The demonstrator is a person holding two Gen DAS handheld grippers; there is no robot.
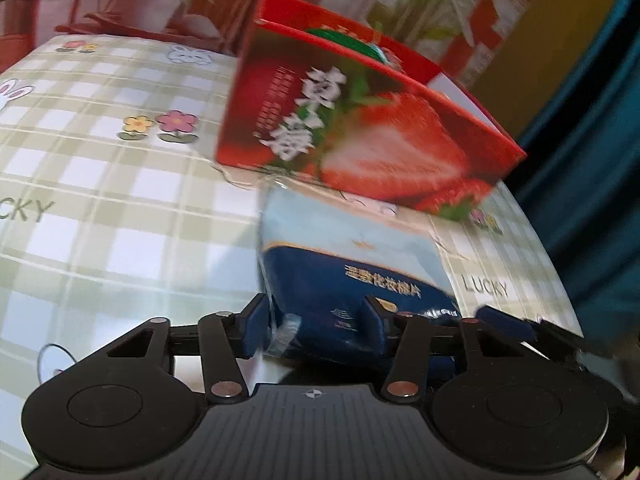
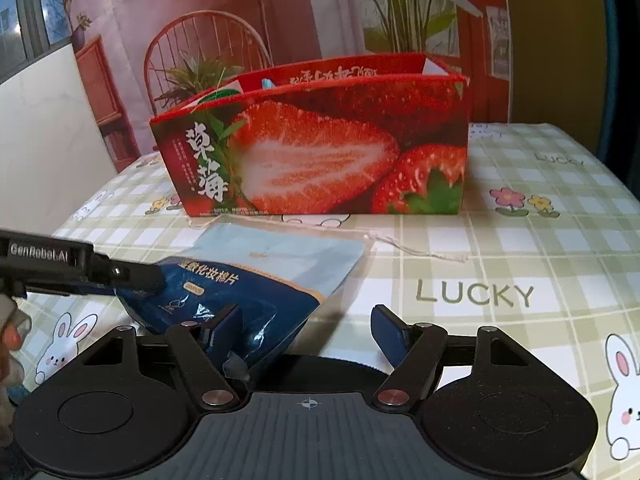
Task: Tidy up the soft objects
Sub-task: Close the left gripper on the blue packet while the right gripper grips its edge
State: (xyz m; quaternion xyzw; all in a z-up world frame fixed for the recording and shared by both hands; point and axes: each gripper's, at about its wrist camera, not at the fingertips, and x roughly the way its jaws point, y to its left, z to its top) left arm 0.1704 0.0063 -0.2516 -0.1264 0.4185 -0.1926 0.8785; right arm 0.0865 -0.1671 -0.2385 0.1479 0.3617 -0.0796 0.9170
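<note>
A blue and pale-blue soft pouch [image 1: 352, 264] of cotton pads lies in front of an open red strawberry carton [image 1: 360, 128] on the checked tablecloth. My left gripper [image 1: 316, 324] is shut on the pouch's near dark-blue end, and its pads dent the crinkled plastic. From the right wrist view, that left gripper [image 2: 140, 276] reaches in from the left onto the pouch [image 2: 256, 276], whose near end is raised. My right gripper [image 2: 306, 330] stands open. Its left finger touches the pouch's near corner, while the right finger is clear of it. The carton [image 2: 320, 160] holds green and pale items.
The tablecloth [image 2: 500, 260] stretches to the right with bare room. The pouch's white drawstring [image 2: 420, 252] trails along the carton's front. A person's hand [image 2: 12, 340] holds the left tool. A chair and a printed backdrop stand behind the table; a teal curtain [image 1: 592, 160] hangs past its right edge.
</note>
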